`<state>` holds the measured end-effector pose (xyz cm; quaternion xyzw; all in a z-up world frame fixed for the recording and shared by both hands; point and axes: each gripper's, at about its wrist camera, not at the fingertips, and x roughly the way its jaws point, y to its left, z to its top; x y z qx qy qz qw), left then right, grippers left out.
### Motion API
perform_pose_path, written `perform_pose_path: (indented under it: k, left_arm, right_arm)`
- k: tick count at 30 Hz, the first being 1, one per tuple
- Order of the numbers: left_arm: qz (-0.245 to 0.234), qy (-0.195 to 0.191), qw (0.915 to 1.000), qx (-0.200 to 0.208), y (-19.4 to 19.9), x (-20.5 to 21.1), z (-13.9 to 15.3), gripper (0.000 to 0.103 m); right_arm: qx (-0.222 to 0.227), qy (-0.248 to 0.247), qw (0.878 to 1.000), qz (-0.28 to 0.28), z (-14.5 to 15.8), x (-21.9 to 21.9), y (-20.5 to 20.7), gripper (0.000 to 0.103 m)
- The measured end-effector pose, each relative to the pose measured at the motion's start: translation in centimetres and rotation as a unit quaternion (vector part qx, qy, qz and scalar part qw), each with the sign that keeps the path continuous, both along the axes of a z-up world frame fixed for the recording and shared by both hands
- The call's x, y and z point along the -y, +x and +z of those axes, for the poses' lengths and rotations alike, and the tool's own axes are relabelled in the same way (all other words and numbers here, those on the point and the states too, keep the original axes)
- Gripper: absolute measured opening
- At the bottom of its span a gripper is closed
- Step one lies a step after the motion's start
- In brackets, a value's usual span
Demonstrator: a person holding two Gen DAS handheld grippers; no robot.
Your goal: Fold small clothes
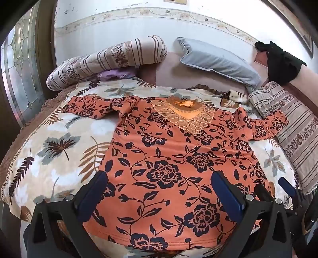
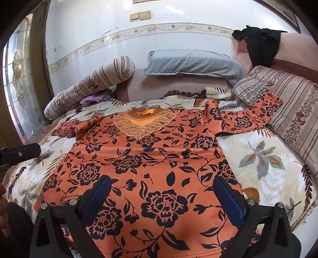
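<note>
- Orange floral blouse (image 1: 169, 158) lying face up and spread flat on the leaf-print bedspread (image 1: 49, 142), lace neckline (image 1: 184, 117) toward the pillows, hem nearest the cameras.
- Resting with its left-hand sleeve (image 1: 95, 107) crumpled on the bedspread, the other sleeve (image 2: 256, 113) reaching up onto the striped cushion (image 2: 294, 111).
- Hovering over the hem: left gripper (image 1: 159, 188) and right gripper (image 2: 163, 196), both spread wide and grasping nothing.
- Apparently sitting at the very start, no fold yet made.
- Probably calling next for pinching a sleeve or side edge and carrying it across the body; smoothing the crumpled sleeve first.
- Showing, from the left wrist only, the right gripper's blue fingertips (image 1: 286, 184) at the blouse's edge.
- Showing, from the right wrist only, wall switches (image 2: 140, 15) and a sliver of a hand (image 2: 3, 214).
</note>
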<state>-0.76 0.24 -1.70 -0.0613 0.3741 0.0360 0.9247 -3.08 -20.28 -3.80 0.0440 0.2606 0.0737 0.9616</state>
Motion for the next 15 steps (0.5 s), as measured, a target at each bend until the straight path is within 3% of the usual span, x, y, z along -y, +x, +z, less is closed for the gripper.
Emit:
perform_pose_path:
  k: [15]
  left_arm:
    - [0.001, -0.002, 1.0, -0.002, 0.08, -0.21, -0.22, 0.103]
  right_arm:
    - [0.003, -0.004, 1.0, 0.005, -0.11, -0.25, 0.0, 0.103]
